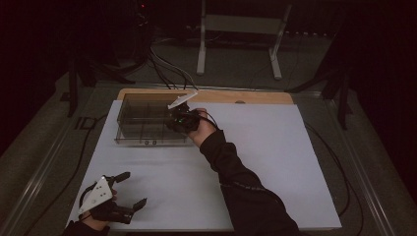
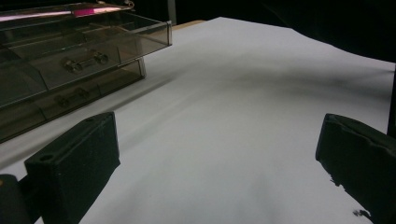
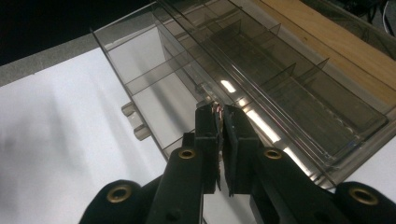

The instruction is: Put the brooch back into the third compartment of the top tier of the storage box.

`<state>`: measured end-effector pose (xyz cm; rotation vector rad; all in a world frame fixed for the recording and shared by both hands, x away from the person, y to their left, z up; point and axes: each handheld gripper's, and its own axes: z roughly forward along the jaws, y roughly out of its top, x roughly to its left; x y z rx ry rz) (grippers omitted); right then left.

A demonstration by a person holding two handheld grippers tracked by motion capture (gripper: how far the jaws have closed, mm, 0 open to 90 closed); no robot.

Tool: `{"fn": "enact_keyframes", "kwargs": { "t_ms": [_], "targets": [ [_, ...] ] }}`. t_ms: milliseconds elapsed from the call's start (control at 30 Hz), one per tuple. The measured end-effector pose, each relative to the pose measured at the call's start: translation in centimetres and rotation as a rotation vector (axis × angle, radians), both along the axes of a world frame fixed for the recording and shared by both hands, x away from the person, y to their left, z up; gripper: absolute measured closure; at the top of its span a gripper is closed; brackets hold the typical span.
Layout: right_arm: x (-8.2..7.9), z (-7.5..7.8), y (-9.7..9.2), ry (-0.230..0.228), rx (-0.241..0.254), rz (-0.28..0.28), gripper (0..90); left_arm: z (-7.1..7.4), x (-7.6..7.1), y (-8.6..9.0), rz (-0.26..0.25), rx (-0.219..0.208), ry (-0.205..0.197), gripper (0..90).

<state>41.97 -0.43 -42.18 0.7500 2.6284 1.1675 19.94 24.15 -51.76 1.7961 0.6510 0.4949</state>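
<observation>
1. Smoky clear plastic forms the drawer organizer (image 1: 147,120), which stands at the far left of the white surface (image 1: 275,162), just in front of the wooden edge (image 1: 255,96).
2. Its upper drawer (image 3: 154,88) is pulled out toward the person and shows divided compartments in the right gripper view.
3. Two drawer handles (image 2: 86,59) show on the front in the left gripper view, one above the other.
4. Right gripper (image 3: 222,122): the fingers are closed together over the pulled-out drawer, at the front of the organizer; something small and thin seems pinched between the tips, too small to name.
5. Left gripper (image 1: 129,189): it rests low on the surface at the near left corner, well apart from the organizer, fingers spread wide with nothing between them.
</observation>
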Motion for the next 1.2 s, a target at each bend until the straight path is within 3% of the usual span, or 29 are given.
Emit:
{"fn": "enact_keyframes", "kwargs": {
  "t_ms": [267, 567, 633, 800, 1000, 1200],
  "targets": [
    [0.7, -0.9, 0.1, 0.023, -0.005, -0.019, 84.5, 0.0, 0.0, 0.0, -0.002, -0.001, 0.001, 0.6],
    [1.0, -1.2, 0.1, 0.020, -0.002, -0.026, 84.0, -0.1, 0.1, 0.0, 0.002, -0.002, 0.005, 0.6],
    [1.0, -1.2, 0.1, 0.011, 0.014, -0.037, 74.6, -0.1, 0.1, 0.0, 0.000, 0.000, 0.003, 0.6],
    [1.0, -1.0, -0.1, -0.007, 0.032, -0.051, 65.2, -0.1, 0.0, 0.0, 0.001, -0.001, 0.003, 0.6],
    [0.5, -0.5, -0.4, -0.016, 0.070, -0.041, 42.3, -0.1, 0.0, 0.0, 0.001, -0.002, 0.003, 0.6],
    [0.0, 0.0, -0.6, -0.023, 0.084, -0.040, 29.6, 0.0, 0.0, 0.1, 0.005, -0.003, -0.002, 0.6]
  ]
}}
